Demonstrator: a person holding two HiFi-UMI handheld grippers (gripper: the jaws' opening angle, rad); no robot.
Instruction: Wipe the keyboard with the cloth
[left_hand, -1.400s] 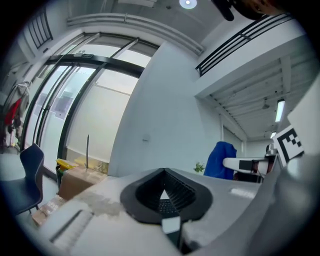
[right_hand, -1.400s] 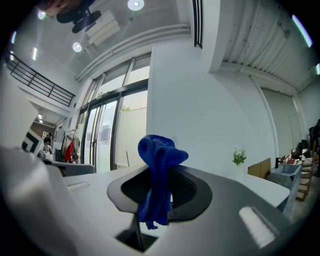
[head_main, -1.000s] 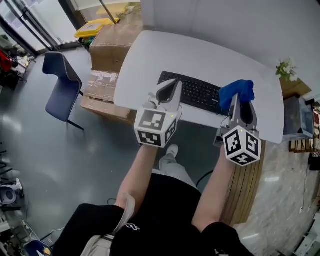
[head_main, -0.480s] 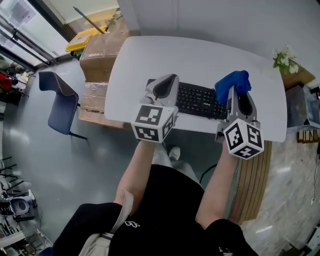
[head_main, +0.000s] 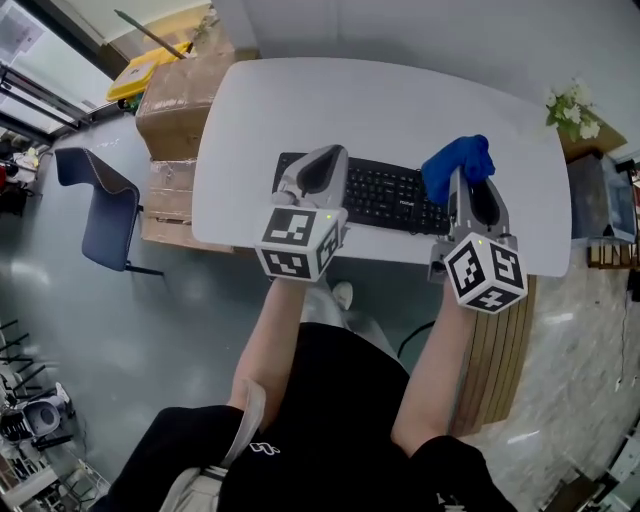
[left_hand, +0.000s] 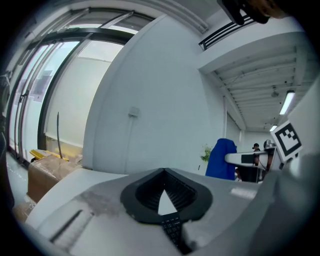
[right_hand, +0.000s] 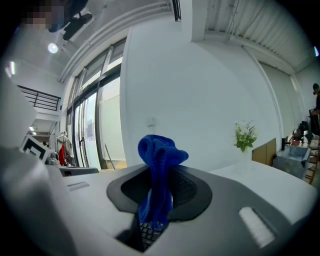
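A black keyboard (head_main: 385, 195) lies near the front edge of the white table (head_main: 400, 100). My left gripper (head_main: 315, 172) hovers over the keyboard's left end, shut with nothing in it; a strip of keys (left_hand: 172, 227) shows beneath its jaws. My right gripper (head_main: 470, 190) is above the keyboard's right end, shut on a bunched blue cloth (head_main: 458, 163). In the right gripper view the cloth (right_hand: 159, 170) stands up between the jaws and hangs down over the keys (right_hand: 147, 232). The cloth (left_hand: 220, 159) also shows at the right of the left gripper view.
Cardboard boxes (head_main: 180, 95) and a yellow bin (head_main: 150, 65) stand left of the table. A blue chair (head_main: 95, 205) is on the floor further left. A small flowering plant (head_main: 565, 108) sits on a wooden unit at the table's right end.
The person has stepped closer to the table, so both grippers now sit further over the keyboard. The right gripper still holds the cloth and the left stays shut.
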